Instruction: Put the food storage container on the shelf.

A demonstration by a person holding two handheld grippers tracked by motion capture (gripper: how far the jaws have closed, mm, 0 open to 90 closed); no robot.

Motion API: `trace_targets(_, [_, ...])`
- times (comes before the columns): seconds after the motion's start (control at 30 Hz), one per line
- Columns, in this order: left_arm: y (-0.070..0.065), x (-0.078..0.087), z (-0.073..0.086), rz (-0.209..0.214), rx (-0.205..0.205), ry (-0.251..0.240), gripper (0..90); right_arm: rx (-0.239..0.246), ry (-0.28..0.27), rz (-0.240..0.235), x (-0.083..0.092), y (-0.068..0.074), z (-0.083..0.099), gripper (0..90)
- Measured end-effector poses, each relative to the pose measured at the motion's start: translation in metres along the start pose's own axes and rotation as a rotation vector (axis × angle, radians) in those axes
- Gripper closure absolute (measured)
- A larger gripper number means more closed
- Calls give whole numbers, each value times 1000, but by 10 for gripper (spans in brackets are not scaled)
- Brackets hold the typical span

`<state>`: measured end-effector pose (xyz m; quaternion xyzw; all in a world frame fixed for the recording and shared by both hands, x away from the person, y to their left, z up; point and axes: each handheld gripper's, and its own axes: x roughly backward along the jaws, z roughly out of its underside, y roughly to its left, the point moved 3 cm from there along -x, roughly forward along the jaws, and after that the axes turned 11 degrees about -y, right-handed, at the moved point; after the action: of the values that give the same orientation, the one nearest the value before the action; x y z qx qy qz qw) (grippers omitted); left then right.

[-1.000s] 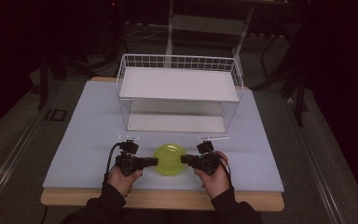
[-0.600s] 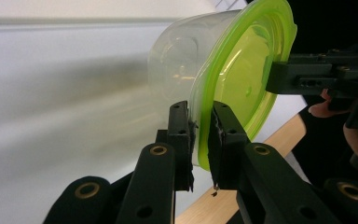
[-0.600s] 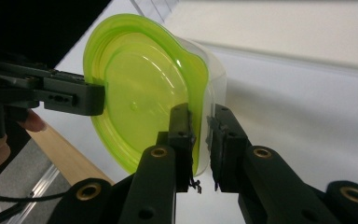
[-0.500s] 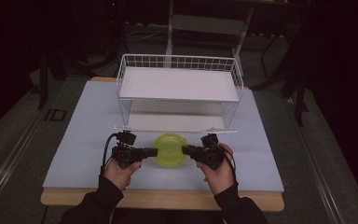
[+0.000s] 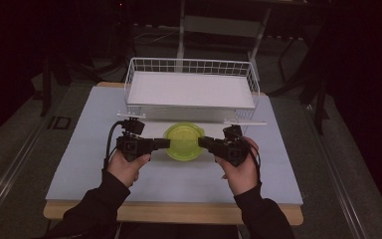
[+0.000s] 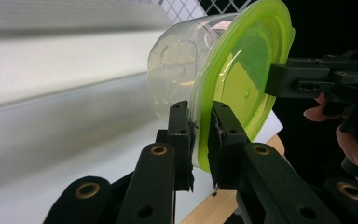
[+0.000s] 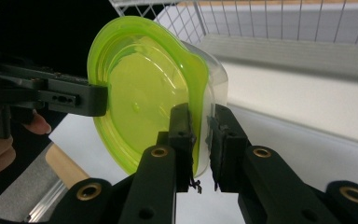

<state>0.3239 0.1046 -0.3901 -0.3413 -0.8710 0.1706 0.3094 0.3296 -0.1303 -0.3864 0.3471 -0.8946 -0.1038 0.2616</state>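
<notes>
A clear plastic container with a lime-green lid (image 5: 183, 141) hangs above the table between both hands. My left gripper (image 5: 167, 143) is shut on the lid's left rim; in the left gripper view its jaws pinch the green lid edge (image 6: 202, 140) with the clear tub (image 6: 177, 70) behind. From the other side my right gripper (image 5: 201, 143) is shut on the right rim, its jaws clamped on the lid edge (image 7: 199, 135). The opposite gripper (image 7: 51, 98) holds the far rim there.
A white wire basket (image 5: 191, 89) on a raised shelf stands at the back of the pale table (image 5: 79, 149), just beyond the container. The wooden front edge (image 5: 169, 211) lies below the forearms. Dark floor surrounds the table.
Both grippers have lifted the container up off the table together, and it now sits higher and nearer the basket's front.
</notes>
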Motion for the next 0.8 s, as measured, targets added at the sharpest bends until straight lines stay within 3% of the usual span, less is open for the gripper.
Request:
trace_targets(0.4, [-4,5,-39,11,-6,-39,812,16,-42,-6,-1,4,-38,802])
trace_targets(0.8, [-1,-1,-83,-28,-7,-110,806,20,-80,16,-9,4,-84,804])
